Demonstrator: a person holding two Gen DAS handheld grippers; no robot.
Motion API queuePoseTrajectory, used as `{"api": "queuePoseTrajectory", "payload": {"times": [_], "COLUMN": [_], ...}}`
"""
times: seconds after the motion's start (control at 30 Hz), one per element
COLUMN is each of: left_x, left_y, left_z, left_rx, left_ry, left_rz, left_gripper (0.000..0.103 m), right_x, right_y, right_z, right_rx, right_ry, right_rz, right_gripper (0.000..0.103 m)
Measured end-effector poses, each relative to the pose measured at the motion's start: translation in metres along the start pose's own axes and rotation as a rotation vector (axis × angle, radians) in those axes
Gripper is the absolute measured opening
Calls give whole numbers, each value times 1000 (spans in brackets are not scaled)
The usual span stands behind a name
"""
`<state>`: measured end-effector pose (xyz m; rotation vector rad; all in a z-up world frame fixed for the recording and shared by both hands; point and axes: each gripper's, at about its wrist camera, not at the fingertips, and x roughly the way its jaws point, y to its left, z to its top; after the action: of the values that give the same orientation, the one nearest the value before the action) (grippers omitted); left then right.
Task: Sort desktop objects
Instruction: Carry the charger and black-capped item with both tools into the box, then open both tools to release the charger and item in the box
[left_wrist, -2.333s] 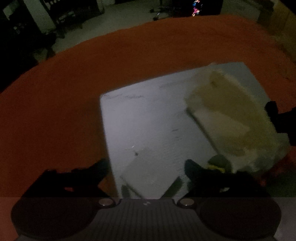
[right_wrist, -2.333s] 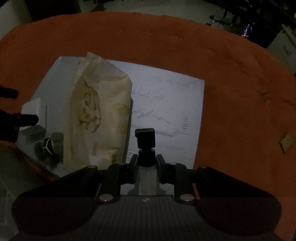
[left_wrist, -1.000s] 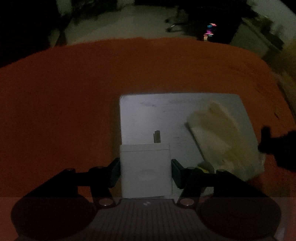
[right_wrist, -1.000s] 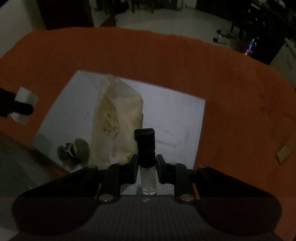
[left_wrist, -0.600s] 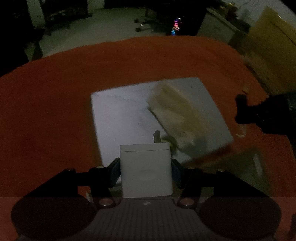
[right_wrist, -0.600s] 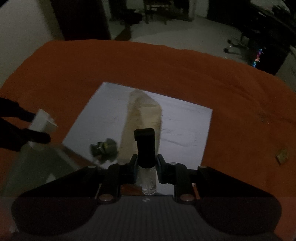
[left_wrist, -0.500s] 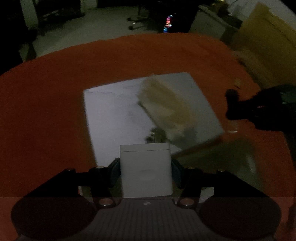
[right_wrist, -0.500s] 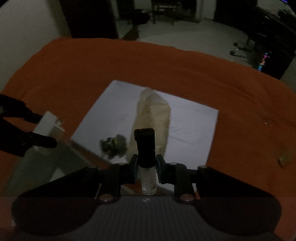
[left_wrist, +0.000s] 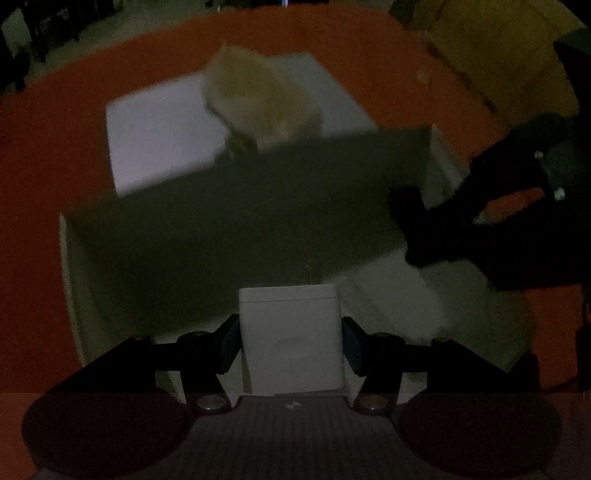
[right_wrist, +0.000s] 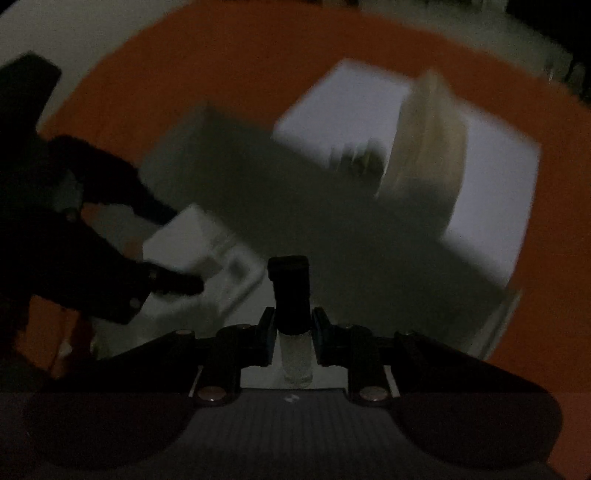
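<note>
L gripper (left_wrist: 290, 345): clamped on white square charger block (left_wrist: 291, 341), over open pale box (left_wrist: 70, 266). R gripper (right_wrist: 293, 341): clamped on small clear black-capped vial (right_wrist: 293, 332), same box.

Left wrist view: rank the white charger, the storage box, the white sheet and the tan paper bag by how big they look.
1. Storage box, by far the widest.
2. White sheet, partly hidden behind the box.
3 and 4. White charger and tan paper bag look alike; the charger sits close to the camera in the left tongs, so unsure.

no readable text, labels, brands or numbers, frames dark, blurred
</note>
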<state>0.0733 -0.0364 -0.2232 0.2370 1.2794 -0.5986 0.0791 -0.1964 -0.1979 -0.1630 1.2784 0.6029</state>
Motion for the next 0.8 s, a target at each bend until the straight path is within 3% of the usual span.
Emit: {"api": "queuePoseTrajectory", "payload": {"times": [0.13, 0.27, 0.4, 0.67, 0.8], "left_x": [16, 34, 58, 80, 83], "left_y": [-8, -12, -25, -32, -31], "left_z": [-16, -19, -19, -13, -12], "left_rx": [-2, -50, -60, -103, -98], "left_ry": [-32, 16, 55, 106, 139], "left_rz": [17, 10, 23, 7, 43], "left_gripper": [51, 51, 51, 52, 52], "right_x": [35, 65, 86, 111, 113], "right_y": [0, -8, 0, -2, -2], "right_z": [-17, -26, -29, -37, -34], "right_rx": [34, 63, -54, 4, 22], "right_ry": [119, 193, 218, 277, 286], "right_rz": [-2, -76, -193, -166, -166], "right_gripper": [23, 23, 23, 23, 26]}}
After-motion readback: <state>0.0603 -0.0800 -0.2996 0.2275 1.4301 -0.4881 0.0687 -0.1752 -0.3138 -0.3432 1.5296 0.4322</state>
